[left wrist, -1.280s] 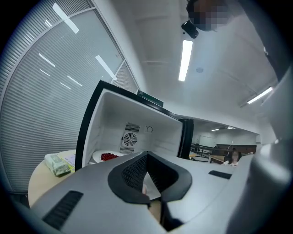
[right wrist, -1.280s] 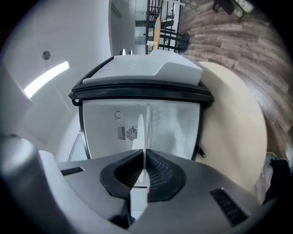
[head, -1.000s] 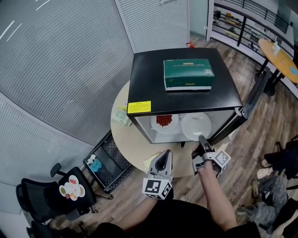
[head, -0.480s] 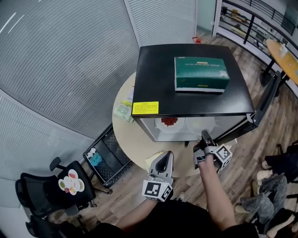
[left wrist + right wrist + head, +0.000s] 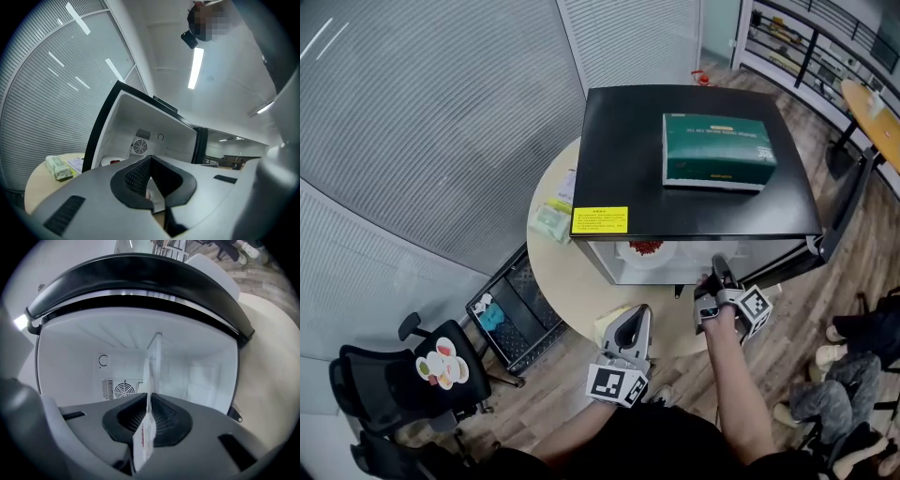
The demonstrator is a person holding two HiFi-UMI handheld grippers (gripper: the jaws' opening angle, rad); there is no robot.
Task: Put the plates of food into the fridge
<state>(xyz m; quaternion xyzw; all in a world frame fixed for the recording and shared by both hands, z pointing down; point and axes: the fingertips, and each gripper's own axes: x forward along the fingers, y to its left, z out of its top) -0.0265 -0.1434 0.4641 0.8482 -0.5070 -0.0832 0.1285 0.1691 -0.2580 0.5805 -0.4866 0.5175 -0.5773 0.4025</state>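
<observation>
Atop the fridge [image 5: 628, 141], yellow label [image 5: 599, 220], print unreadable.

One fridge [image 5: 628, 141], one green box [image 5: 718, 150], one table [image 5: 555, 270], two grippers [image 5: 634, 315] [image 5: 718, 268] and two plates, one red-food plate [image 5: 629, 255] and one white plate [image 5: 153, 363], are showing.

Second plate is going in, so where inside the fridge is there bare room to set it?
Free: the right half of the floor in the small black fridge, between the white plate of red food and its right wall, where the right tongs hold the plain white plate. Crowded: the left half, around that food.
</observation>
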